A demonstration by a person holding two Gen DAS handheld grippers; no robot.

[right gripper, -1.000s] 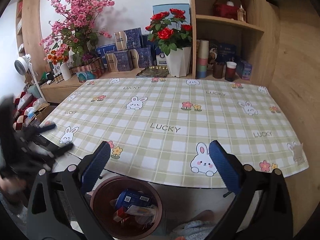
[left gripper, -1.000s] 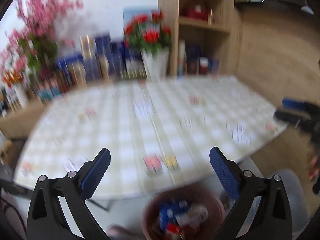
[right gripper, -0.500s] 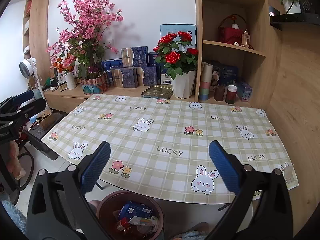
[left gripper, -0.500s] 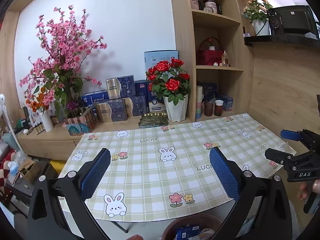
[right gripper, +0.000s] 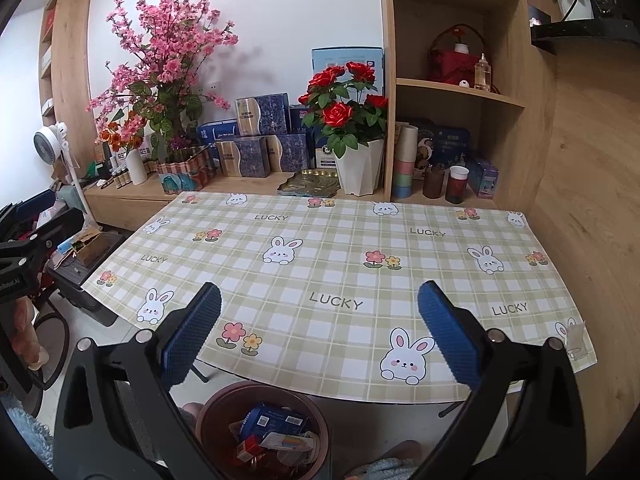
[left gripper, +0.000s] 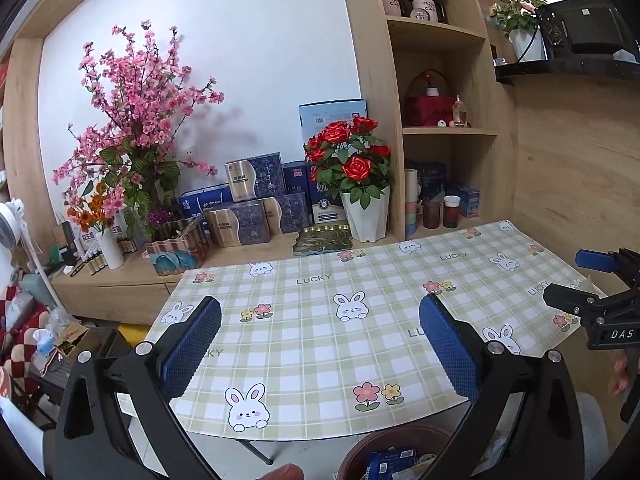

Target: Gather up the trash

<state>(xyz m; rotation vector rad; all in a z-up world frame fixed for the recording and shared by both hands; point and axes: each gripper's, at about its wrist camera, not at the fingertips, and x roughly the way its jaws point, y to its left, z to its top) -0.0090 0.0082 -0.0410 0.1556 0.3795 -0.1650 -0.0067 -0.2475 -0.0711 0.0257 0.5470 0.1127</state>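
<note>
In the left wrist view, the left gripper (left gripper: 320, 344) fills the lower part of the frame, level and pointing out over the table (left gripper: 320, 344); its blue pads (left gripper: 192, 346) stand wide apart with nothing between them. At the bottom right of centre, the rim of the brown trash bin (left gripper: 384, 440) pokes up below the table edge, most of it cut off by the frame and partly hidden behind the right finger. At the far right edge, the right gripper (left gripper: 600, 280) enters sideways, only its blue tip and black frame showing; a bit of a hand (left gripper: 620, 372) shows beneath it.

In the right wrist view, the left gripper (right gripper: 24, 240) is a dark shape at the far left edge, too cut off to read there. The right gripper (right gripper: 320, 340) spans the lower frame, aimed across the checked cloth, claw wide and empty. Between its fingers at the bottom centre, the trash bin (right gripper: 224, 412) sits on the floor just under the table's near edge, holding a blue box (right gripper: 272, 420) and other wrappers that are hard to make out.
</note>
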